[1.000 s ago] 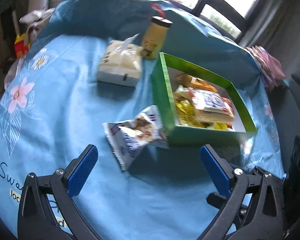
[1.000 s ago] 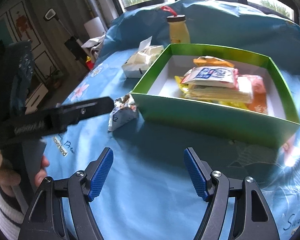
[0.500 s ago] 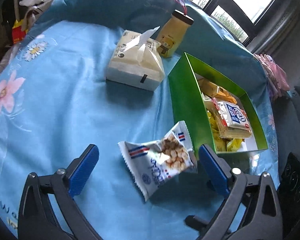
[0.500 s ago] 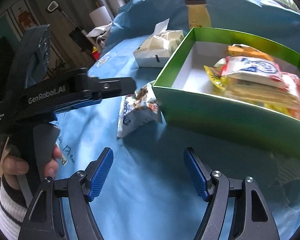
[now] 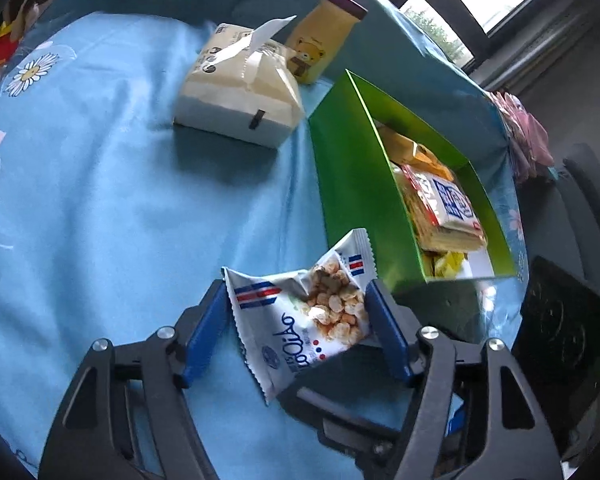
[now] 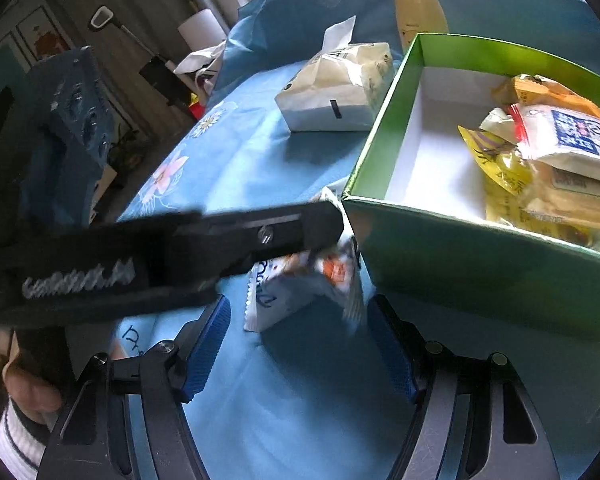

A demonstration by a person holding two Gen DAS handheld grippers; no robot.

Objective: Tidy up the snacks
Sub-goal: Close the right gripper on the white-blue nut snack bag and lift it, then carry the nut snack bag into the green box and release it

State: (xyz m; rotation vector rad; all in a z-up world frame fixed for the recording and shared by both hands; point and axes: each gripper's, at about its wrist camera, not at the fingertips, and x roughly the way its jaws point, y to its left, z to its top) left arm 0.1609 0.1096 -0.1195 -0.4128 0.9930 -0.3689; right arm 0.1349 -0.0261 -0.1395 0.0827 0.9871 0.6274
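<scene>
The left gripper (image 5: 296, 320) is straddling a white peanut snack packet (image 5: 300, 320) with red and blue stripes, its blue pads (image 5: 204, 336) lying against the packet's two sides; the jaws have just been closing on it, and the packet is crumpling between them, so they are pinching it. The packet is still sitting on the blue floral tablecloth (image 5: 100, 200), just beside the near corner of the green box (image 5: 351, 184), close to the table's near edge.

Inside the box, a stack of snack packets (image 5: 439, 208) is lying against the far wall, with bare white floor showing at the near side in the right wrist view. Beyond the box's far left corner, a soft tissue pack (image 5: 240, 100) is resting on the cloth with one tissue sticking up, and a yellow bear-print bottle (image 5: 319, 48) with a dark cap is standing just behind it.

The right gripper (image 6: 300, 344) is hovering above the cloth with its jaws spread and nothing between its pads, pointing at the same packet (image 6: 300, 292) from the near side. The left gripper's black finger (image 6: 260, 236) is crossing that view, and a hand (image 6: 28, 392) in a striped sleeve is showing at the lower left
</scene>
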